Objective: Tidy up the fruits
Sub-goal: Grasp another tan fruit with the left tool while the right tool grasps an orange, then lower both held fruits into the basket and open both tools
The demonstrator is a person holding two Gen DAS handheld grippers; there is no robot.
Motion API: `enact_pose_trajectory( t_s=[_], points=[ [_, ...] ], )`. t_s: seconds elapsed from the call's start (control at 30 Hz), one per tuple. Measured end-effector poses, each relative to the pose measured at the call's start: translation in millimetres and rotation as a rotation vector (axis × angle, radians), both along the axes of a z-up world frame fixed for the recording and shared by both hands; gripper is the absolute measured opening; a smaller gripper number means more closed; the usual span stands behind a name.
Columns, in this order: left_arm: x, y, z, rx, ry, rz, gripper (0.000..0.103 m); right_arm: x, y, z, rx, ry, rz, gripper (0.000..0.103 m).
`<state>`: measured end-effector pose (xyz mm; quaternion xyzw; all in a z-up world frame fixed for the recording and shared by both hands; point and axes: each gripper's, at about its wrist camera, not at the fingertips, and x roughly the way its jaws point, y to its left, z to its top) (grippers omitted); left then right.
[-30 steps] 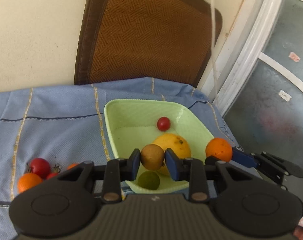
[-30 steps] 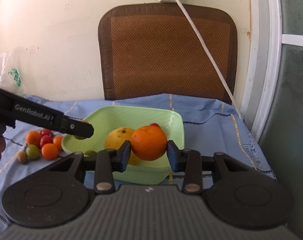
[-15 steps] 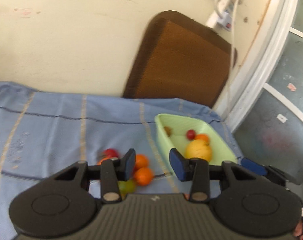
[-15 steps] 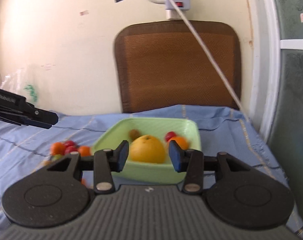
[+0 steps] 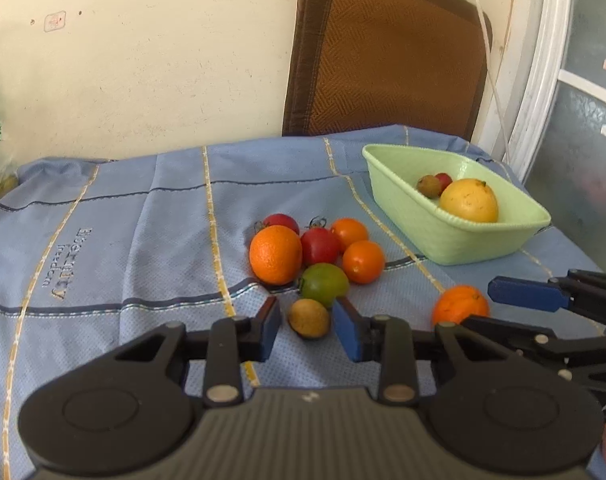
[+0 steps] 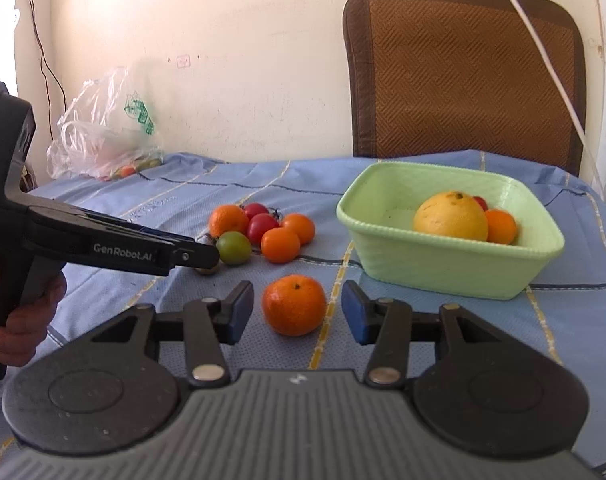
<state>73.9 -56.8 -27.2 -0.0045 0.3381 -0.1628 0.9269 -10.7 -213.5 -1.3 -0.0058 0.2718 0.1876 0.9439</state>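
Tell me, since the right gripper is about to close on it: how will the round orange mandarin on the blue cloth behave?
The round orange mandarin sits loose between the open right gripper fingers, so a nudge probably rolls it. Its dimpled skin should grip. Likely firm, slightly yielding.

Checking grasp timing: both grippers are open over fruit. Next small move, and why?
Probably close the right gripper on the orange: it sits on the cloth between the open fingers. The left gripper likewise brackets a small brown fruit, bound for the green basket.

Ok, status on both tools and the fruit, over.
Left tool open, straddling small brown fruit. Right tool open around lone orange. Both fruits on cloth, outside bowl. Nothing in the way.
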Motion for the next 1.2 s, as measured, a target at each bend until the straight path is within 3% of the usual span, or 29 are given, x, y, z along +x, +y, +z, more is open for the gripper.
enact_pose_trajectory(
  t_s=[0.17, 0.2, 0.23, 0.37, 0.47, 0.6, 0.73, 0.93, 1.2],
  points=[
    [-5.7, -6.3, -5.6, 0.031, -0.040, -0.014, 0.025, 5.0, 4.2, -6.7, -0.020, 0.036, 0.010, 0.050],
    [-7.9, -7.3, -5.3, 0.040, -0.045, -0.014, 0.025, 5.1, 4.8, -7.4, -0.023, 0.047, 0.016, 0.042],
    [-10.7, -7.8, -4.6, 0.041, -0.044, -0.017, 0.025, 4.5, 5.3, -6.7, -0.027, 0.042, 0.016, 0.041],
    [-23.0, -3.9, 6.5, -0.009, -0.040, -0.035, 0.025, -1.6, 4.7, -3.3, -0.026, 0.013, 0.017, 0.041],
    [-22.7, -6.0, 25.5, -0.088, -0.043, -0.065, 0.025, -5.7, -3.8, 6.7, 0.010, -0.044, -0.007, 0.041],
    [-3.8, -28.9, 52.1, -0.165, -0.042, -0.118, 0.025, -3.2, -28.0, 23.6, 0.027, -0.139, -0.104, 0.041],
    [21.3, -65.7, 64.8, -0.163, -0.070, -0.156, 0.025, 7.9, -59.4, 30.7, 0.025, -0.174, -0.214, 0.041],
    [57.1, -103.2, 51.3, -0.158, 0.008, -0.162, 0.025, 24.9, -85.9, 21.3, 0.019, -0.169, -0.297, 0.041],
    [67.1, -114.0, 29.8, -0.109, 0.046, -0.164, 0.025, 31.4, -90.8, 13.8, 0.032, -0.149, -0.300, 0.042]
  ],
)
